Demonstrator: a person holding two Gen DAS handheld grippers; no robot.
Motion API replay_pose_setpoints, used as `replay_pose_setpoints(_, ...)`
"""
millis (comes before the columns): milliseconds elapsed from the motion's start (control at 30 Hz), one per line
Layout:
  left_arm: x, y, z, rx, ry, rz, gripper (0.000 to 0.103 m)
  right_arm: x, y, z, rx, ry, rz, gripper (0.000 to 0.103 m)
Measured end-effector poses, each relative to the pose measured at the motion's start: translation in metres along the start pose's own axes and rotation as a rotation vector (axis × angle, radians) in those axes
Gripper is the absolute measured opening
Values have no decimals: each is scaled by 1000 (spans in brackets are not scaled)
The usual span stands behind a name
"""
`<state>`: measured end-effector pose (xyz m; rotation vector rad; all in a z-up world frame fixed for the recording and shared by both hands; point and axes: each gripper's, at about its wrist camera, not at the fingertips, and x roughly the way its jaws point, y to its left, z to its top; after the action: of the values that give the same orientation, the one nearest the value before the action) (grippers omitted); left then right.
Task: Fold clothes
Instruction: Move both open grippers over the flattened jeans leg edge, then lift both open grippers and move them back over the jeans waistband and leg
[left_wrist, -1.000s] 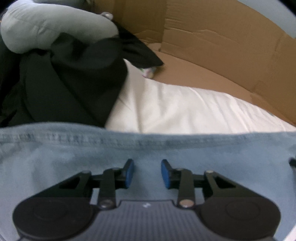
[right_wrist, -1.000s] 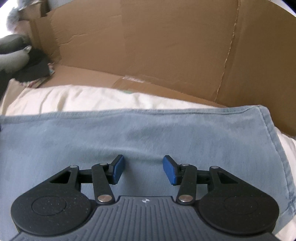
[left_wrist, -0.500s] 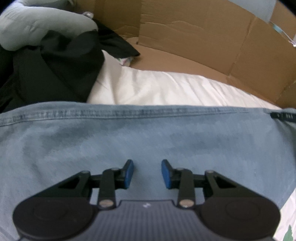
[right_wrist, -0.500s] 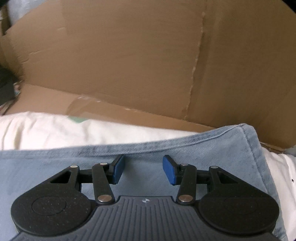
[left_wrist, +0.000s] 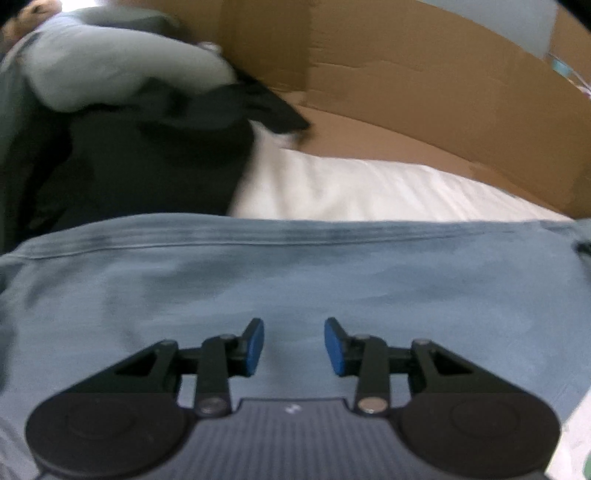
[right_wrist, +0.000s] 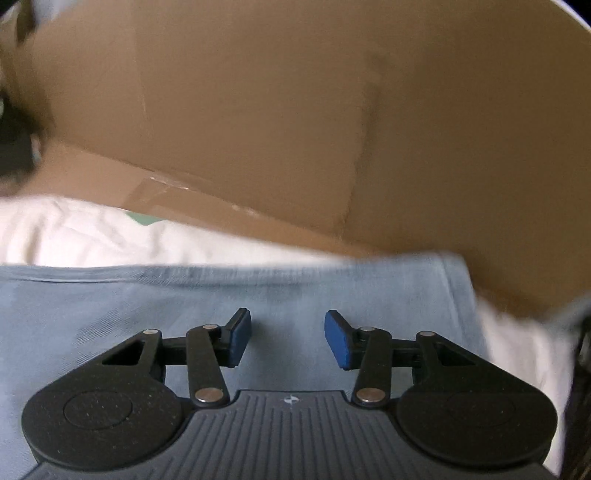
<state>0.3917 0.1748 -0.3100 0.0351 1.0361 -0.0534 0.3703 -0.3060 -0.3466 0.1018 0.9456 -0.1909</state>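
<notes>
A light blue denim garment (left_wrist: 295, 280) lies flat on a white sheet (left_wrist: 369, 188), its stitched far edge running across the view. My left gripper (left_wrist: 294, 347) is open and empty, hovering over the garment's middle. In the right wrist view the same garment (right_wrist: 110, 314) fills the lower left, with its right edge near a white sheet (right_wrist: 92, 240). My right gripper (right_wrist: 288, 338) is open and empty above the garment near that right edge.
Black clothing (left_wrist: 147, 170) and a grey-green padded garment (left_wrist: 110, 74) are piled at the far left. Brown cardboard walls (left_wrist: 424, 96) stand behind the sheet, and they fill the top of the right wrist view (right_wrist: 295, 129).
Both grippers stay open. The left view has shifted a little, with the far hem lower and the clothes pile more in view. The right view has moved so more garment shows on the left.
</notes>
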Motion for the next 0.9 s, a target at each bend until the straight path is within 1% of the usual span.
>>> replay_pose_setpoints(100, 3, 22, 1, -44, -6, 78, 39, -23, -13, -31, 89, 5, -2, 52)
replay_pose_setpoints(200, 9, 36, 1, -50, -17, 132, 39, -49, -15, -61, 71, -22, 10, 52)
replay_pose_setpoints(267, 14, 44, 1, -80, -14, 131, 39, -62, -18, -75, 42, -42, -14, 52)
replay_pose_setpoints(300, 16, 45, 2, -84, -18, 126, 40, -67, -20, -82, 28, -53, -30, 52)
replay_pose_setpoints(333, 19, 44, 3, -67, -26, 129, 40, -71, -20, -89, 15, -59, -43, 52)
replay_pose_setpoints(400, 27, 41, 7, -27, -39, 147, 40, -74, -17, -102, -5, -57, -51, 52)
replay_pose_setpoints(467, 32, 44, 15, -46, -43, 153, 37, -69, -11, -114, -18, -33, -48, 52)
replay_pose_setpoints(600, 38, 47, 29, -79, -49, 160, 36, -70, 5, -124, -32, -16, -86, 52)
replay_pose_setpoints(767, 42, 44, 46, -30, -76, 185, 36, -75, 7, -127, -6, -10, -87, 52)
replay_pose_setpoints(833, 44, 47, 53, -51, -65, 179, 36, -76, 8, -130, -5, -23, -91, 52)
replay_pose_setpoints(900, 46, 47, 56, -51, -60, 183, 36, -77, 10, -132, -15, -27, -96, 52)
